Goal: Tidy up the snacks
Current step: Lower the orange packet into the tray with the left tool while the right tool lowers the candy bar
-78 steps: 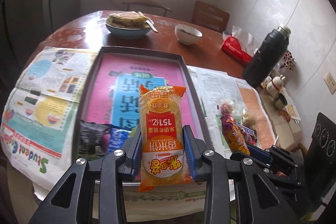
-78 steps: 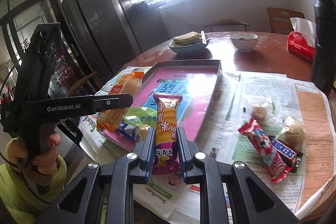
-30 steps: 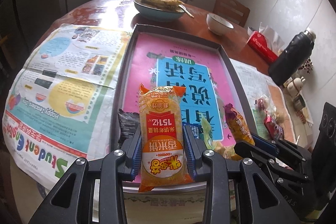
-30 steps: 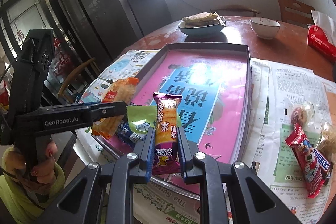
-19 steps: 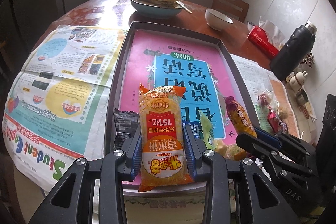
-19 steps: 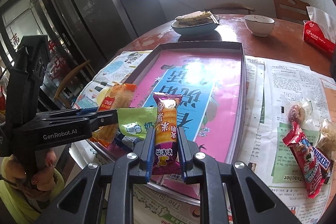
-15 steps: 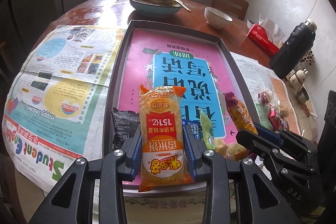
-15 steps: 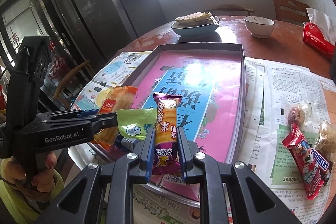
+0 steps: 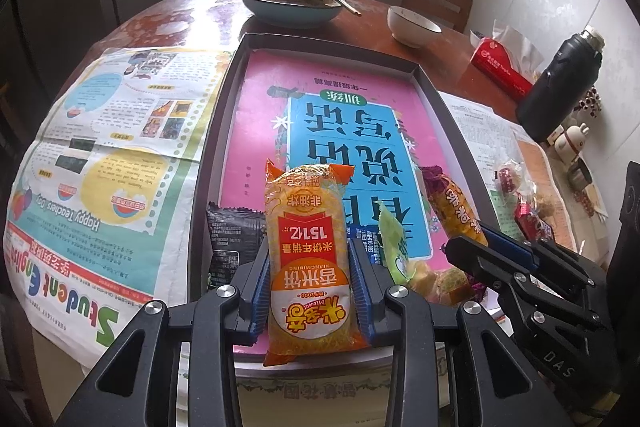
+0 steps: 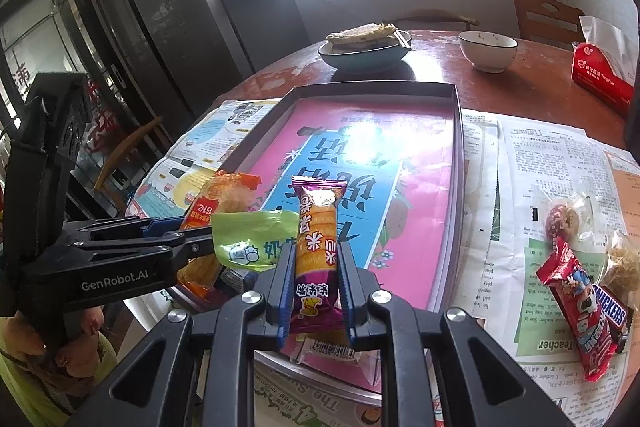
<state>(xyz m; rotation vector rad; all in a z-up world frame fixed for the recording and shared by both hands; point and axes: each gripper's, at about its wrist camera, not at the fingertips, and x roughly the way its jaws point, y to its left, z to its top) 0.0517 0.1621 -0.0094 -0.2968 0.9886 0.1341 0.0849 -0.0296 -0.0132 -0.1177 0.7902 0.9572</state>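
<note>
1. The left gripper (image 9: 310, 281) is clamped on an orange rice-cracker packet (image 9: 308, 251) at its lower half. In the left wrist view the packet stands in the lower centre, its long axis running up the frame, its orange crimped end toward the top.
2. The right gripper (image 10: 313, 281) is closed tight on a purple-and-orange snack bar (image 10: 316, 239). In the right wrist view the bar stands in the lower centre, long axis up the frame, crimped purple end on top.
3. Both packets hang over the near end of the dark-rimmed tray (image 9: 218, 131), which is lined with a pink-and-blue sheet.
4. A black packet (image 9: 234, 239) and a green packet (image 10: 250, 239) lie at the tray's near end; the rest of the tray floor, toward the upper part of both frames, is bare.
5. A red packet (image 10: 580, 311) and a Snickers bar (image 10: 612, 311) lie on newspaper (image 10: 532, 179) at lower right of the right wrist view, outside the tray's right rim.
6. Beyond the tray's far rim stand a blue bowl (image 9: 292, 13) and a white bowl (image 9: 412, 25).
</note>
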